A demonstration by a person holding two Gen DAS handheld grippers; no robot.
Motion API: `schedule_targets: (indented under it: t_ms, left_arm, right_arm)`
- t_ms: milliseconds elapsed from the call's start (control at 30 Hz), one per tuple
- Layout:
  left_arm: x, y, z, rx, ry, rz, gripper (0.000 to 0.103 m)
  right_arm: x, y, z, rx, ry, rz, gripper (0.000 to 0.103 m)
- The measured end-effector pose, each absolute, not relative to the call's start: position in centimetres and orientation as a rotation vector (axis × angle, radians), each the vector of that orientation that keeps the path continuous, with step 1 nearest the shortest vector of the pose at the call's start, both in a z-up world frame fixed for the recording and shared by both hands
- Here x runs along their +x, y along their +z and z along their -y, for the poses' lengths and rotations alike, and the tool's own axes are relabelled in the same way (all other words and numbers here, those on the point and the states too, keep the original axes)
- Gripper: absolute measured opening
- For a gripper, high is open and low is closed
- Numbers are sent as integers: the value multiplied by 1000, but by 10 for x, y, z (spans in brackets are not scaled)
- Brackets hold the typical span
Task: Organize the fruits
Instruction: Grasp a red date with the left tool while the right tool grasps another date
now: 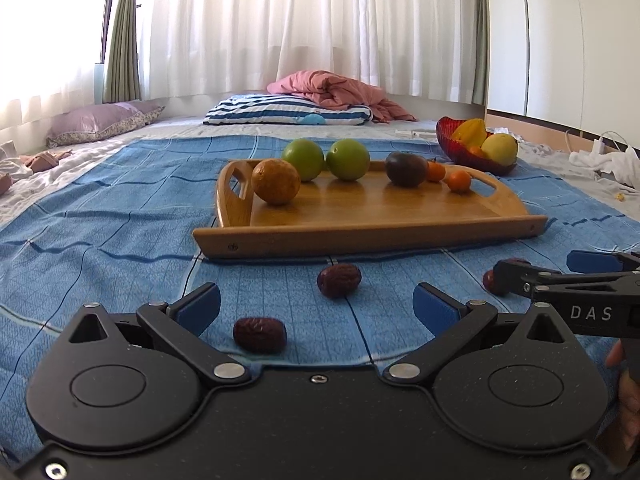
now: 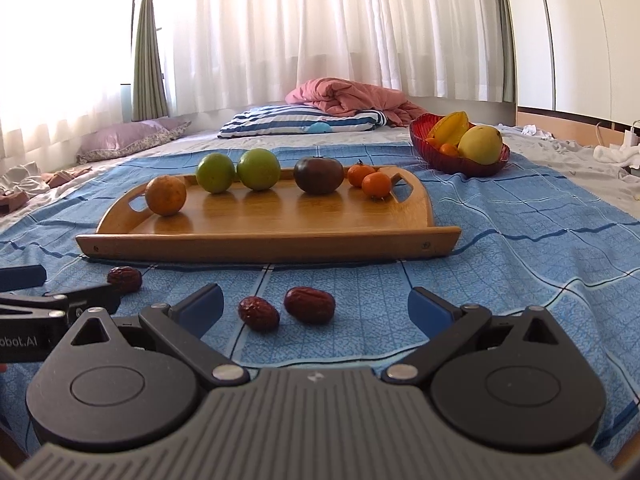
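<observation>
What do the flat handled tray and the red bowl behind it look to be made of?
The flat handled tray looks like bamboo or light wood with a glossy finish: visible grain, screwed end rails, and fruit reflections on its floor. The red bowl seems translucent ribbed glass or plastic, since light glows through its wall; which one cannot be told.

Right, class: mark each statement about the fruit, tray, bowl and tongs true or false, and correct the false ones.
1. Two green fruits sit side by side on the wooden tray. True.
2. The red bowl is empty. False: it holds yellow and orange fruit.
3. The right tongs grip a red date. False: they are open, with two dates lying on the blue cloth between them.
4. The left tongs are open. True.
5. The dark fruit lies on the cloth. False: it is on the tray.
</observation>
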State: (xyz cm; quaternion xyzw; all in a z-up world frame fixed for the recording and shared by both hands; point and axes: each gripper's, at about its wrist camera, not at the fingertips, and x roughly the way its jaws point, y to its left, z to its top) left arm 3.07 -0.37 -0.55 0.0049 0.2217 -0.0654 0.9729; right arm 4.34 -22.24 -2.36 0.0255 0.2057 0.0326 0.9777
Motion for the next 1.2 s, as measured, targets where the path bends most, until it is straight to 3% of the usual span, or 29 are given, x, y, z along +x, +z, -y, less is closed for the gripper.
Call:
schedule_targets:
  t_ms: [167, 300, 533, 867, 1033, 1100, 1200]
  left_arm:
    - [20, -5, 0, 17, -124, -447, 99]
    - [16, -6, -1, 24, -122, -456, 87]
    - [17, -9, -3, 27, -94, -479, 69]
    - [20, -7, -12, 8, -107, -469, 52]
    - [25, -11, -17, -23, -117, -492, 38]
    - [25, -12, -18, -32, -122, -495, 36]
    - [25, -13, -16, -24, -131, -494, 24]
  right_arm:
    - [37, -25, 209, 9, 65, -393, 103]
    - [33, -25, 200, -2, 53, -384, 98]
    - [30, -23, 184, -19, 74, -371, 85]
    - [42, -23, 180, 64, 33, -426, 61]
    - [47, -24, 180, 101, 7, -447, 60]
    - [47, -25, 179, 116, 0, -457, 57]
    - [48, -27, 176, 111, -14, -461, 50]
